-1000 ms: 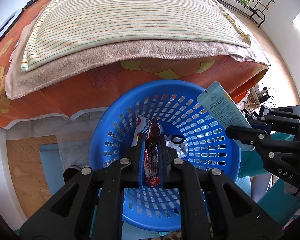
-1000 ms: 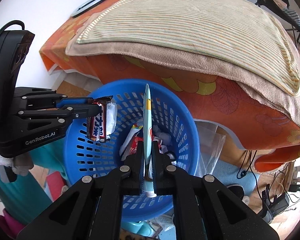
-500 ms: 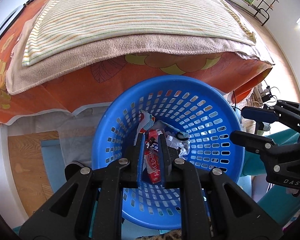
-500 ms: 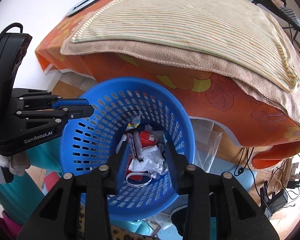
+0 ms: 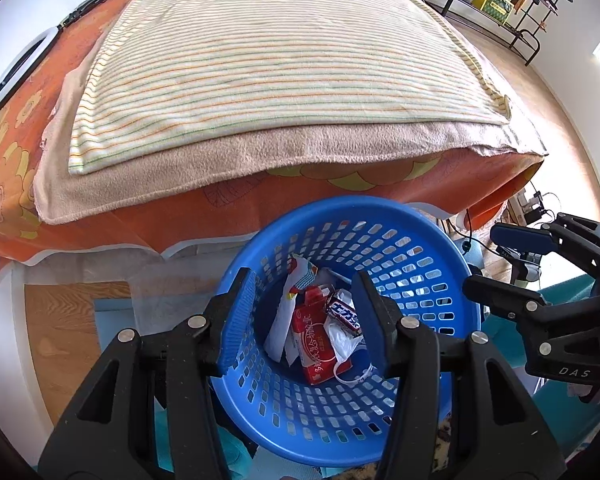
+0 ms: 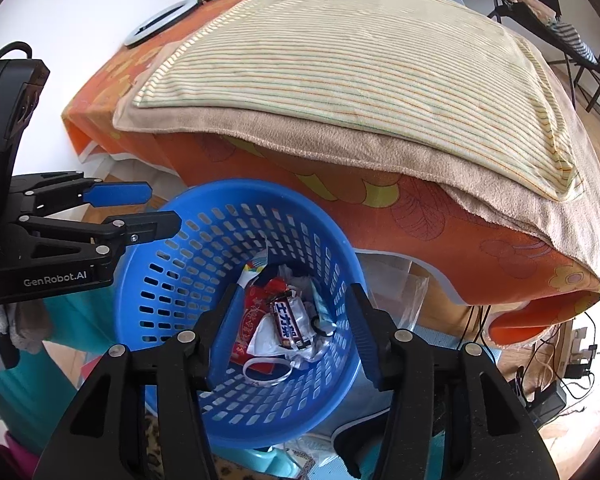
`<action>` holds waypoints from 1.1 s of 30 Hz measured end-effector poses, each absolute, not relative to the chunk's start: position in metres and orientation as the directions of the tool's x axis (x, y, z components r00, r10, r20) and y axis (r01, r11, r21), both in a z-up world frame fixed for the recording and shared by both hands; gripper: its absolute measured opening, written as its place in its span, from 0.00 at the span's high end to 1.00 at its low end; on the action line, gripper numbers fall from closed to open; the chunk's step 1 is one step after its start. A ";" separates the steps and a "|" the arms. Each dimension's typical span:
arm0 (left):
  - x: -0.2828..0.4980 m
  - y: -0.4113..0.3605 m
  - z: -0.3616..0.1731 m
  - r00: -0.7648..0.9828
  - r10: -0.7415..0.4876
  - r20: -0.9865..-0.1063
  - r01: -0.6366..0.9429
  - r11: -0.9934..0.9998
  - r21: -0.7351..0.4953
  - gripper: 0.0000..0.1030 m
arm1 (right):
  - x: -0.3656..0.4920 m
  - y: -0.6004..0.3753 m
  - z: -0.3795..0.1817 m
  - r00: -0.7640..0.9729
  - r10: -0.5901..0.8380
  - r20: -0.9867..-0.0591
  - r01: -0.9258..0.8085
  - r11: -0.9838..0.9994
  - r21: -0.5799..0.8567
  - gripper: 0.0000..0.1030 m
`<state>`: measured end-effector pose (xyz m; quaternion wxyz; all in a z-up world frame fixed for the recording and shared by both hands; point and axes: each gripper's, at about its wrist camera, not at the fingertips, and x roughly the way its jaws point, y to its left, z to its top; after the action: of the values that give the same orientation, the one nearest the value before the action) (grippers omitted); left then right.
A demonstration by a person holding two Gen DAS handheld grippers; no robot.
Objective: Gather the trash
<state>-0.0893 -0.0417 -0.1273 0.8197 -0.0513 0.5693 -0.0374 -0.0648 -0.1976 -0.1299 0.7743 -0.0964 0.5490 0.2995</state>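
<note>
Now that both the left gripper [image 5: 306, 320] and right gripper [image 6: 292, 332] have spread wide and empty, the dark chocolate-bar wrapper [image 5: 343, 313] lies with the other litter at lower centre in the round blue perforated plastic basket [image 5: 380, 210], so that drop looks finished.

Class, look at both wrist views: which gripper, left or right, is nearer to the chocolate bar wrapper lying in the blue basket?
Hard to call. The left gripper and right gripper both hang open over the blue basket, each framing the chocolate bar wrapper between its fingers.

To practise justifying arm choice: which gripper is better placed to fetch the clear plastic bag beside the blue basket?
Probably the right gripper: the clear plastic bag lies right of the blue basket; the left gripper hangs over its opposite rim.
</note>
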 end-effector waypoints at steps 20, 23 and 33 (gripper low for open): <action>-0.024 -0.019 -0.054 0.494 -0.091 -0.865 -0.011 0.994 -0.111 0.40 | 0.003 -0.206 -0.064 0.374 0.372 -0.849 -0.548 0.828 0.121 0.36; -0.011 -0.016 -0.042 0.519 -0.097 -0.849 -0.010 0.993 -0.119 0.40 | 0.017 -0.209 -0.054 0.394 0.391 -0.832 -0.536 0.833 0.138 0.34; 0.023 -0.006 -0.012 0.602 -0.100 -0.792 -0.005 0.992 -0.129 0.31 | 0.061 -0.206 -0.031 0.446 0.444 -0.777 -0.523 0.834 0.176 0.33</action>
<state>0.0227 -0.0062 -0.0121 0.8930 -0.0592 0.4453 -0.0267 0.0613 -0.2062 -0.0315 0.8490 -0.0445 0.4429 0.2846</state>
